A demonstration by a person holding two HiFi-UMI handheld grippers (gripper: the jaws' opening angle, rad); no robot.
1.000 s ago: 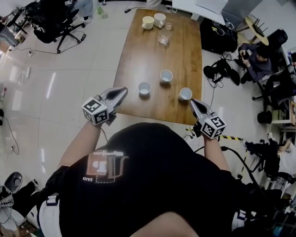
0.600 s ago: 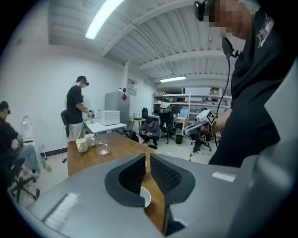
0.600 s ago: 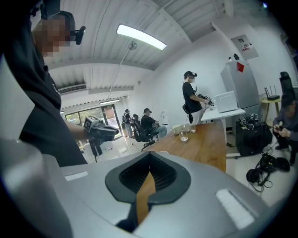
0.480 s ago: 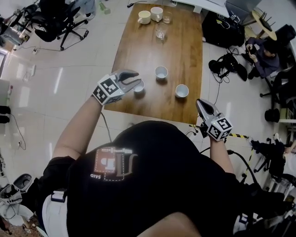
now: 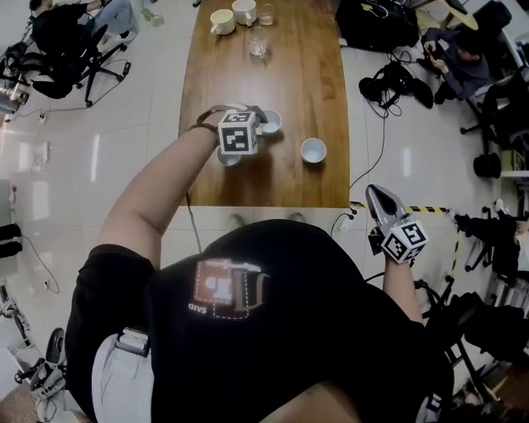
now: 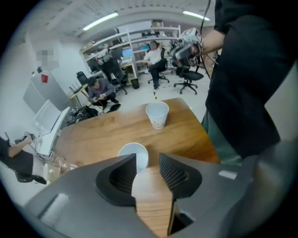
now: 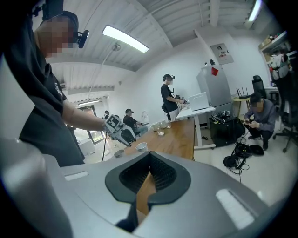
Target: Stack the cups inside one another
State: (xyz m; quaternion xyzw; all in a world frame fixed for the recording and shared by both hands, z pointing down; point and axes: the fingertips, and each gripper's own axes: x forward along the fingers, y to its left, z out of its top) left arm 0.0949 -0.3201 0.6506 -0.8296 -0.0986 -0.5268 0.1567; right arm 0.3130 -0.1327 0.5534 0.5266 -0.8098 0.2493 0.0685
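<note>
Three white paper cups stand on the near half of the wooden table [image 5: 314,83]. One cup [image 5: 270,122] sits right at the tips of my left gripper [image 5: 256,117]. A second cup [image 5: 313,150] stands apart to the right. The third cup [image 5: 229,158] is half hidden under the gripper's marker cube. In the left gripper view the left gripper [image 6: 148,160] points steeply down with its jaws opening. Only bare wood lies between them, and the near cup [image 6: 133,155] is just past the tips, with the farther cup [image 6: 157,114] beyond. My right gripper [image 5: 374,192] is shut and empty off the table's right corner; the right gripper [image 7: 150,160] looks along the table.
Two cream mugs [image 5: 221,21] and drinking glasses [image 5: 258,41] stand at the table's far end. Office chairs [image 5: 62,41] are on the left. A seated person [image 5: 455,58], bags and cables [image 5: 397,83] lie on the floor at the right. Striped tape [image 5: 430,209] marks the floor by my right gripper.
My left gripper swung out over the table, dropped toward the cups, rolled, and its jaws went from shut to open. My right gripper pulled back and to the right, off the table.
</note>
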